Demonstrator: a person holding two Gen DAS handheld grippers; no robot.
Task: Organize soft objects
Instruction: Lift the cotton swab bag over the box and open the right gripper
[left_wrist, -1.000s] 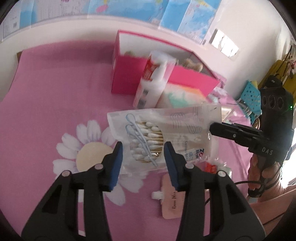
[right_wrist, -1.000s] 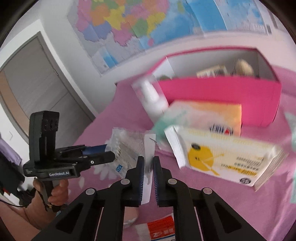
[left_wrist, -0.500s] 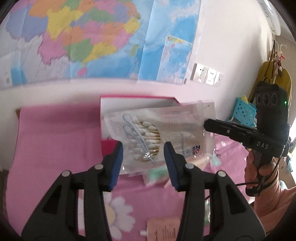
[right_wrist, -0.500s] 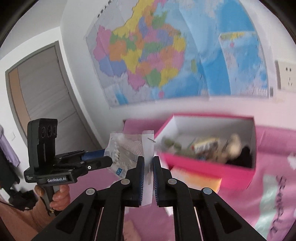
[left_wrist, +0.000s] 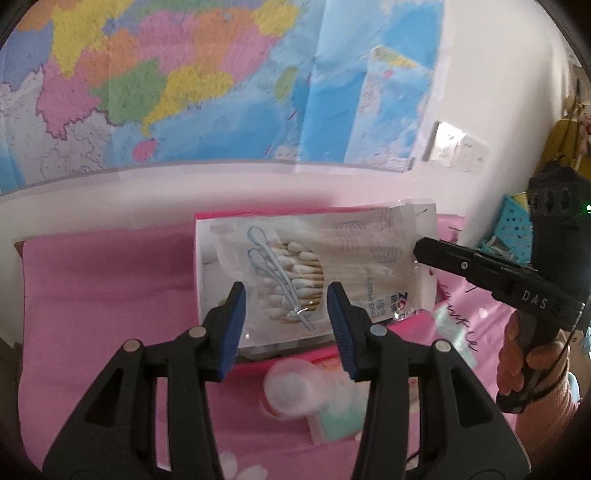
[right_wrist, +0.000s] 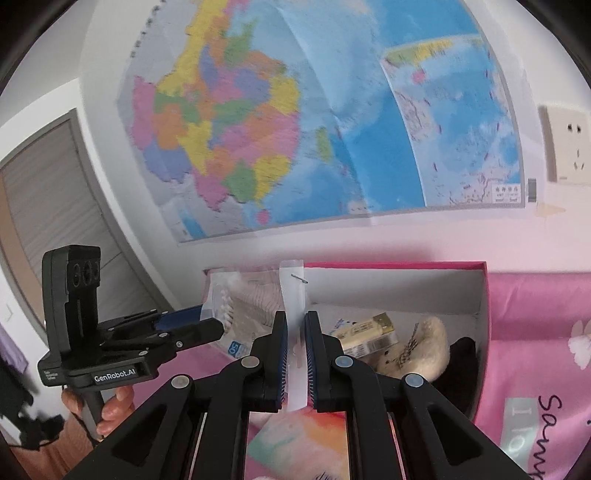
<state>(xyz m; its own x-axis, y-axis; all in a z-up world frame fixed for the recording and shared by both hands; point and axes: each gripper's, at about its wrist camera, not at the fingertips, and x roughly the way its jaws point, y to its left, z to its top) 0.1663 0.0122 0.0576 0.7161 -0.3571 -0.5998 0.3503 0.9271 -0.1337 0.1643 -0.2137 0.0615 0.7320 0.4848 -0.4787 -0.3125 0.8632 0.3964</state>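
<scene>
Left gripper (left_wrist: 285, 315): I see its jaws held part-way apart around the lower end of the cotton swab bag (left_wrist: 317, 273); the blue pads (left_wrist: 236, 325) flank the bundle of swabs, and I read them as pressing its sides.
Right gripper (right_wrist: 294, 354): I see its jaws nearly together, pinching the bag's flat white header strip edge-on.
Cotton swab bag: held in the air between both grippers, stretched sideways, in front of and above the open pink box (right_wrist: 484, 332).
Left hand pose: in the right wrist view, fingers (right_wrist: 110, 406) wrap the black handle from below; the tool reaches in from the left, tilted slightly down.
Right hand pose: in the left wrist view, a hand (left_wrist: 524, 365) in a pink sleeve grips the handle at the right edge; the tool slants up and to the left towards the bag's top edge.
Pink box contents: a cream plush toy (right_wrist: 421, 350), a gold-and-white packet (right_wrist: 365, 332), something dark in the right corner.
Backdrop: a coloured wall map (right_wrist: 295, 122); pink bedding (left_wrist: 103, 280) below.
</scene>
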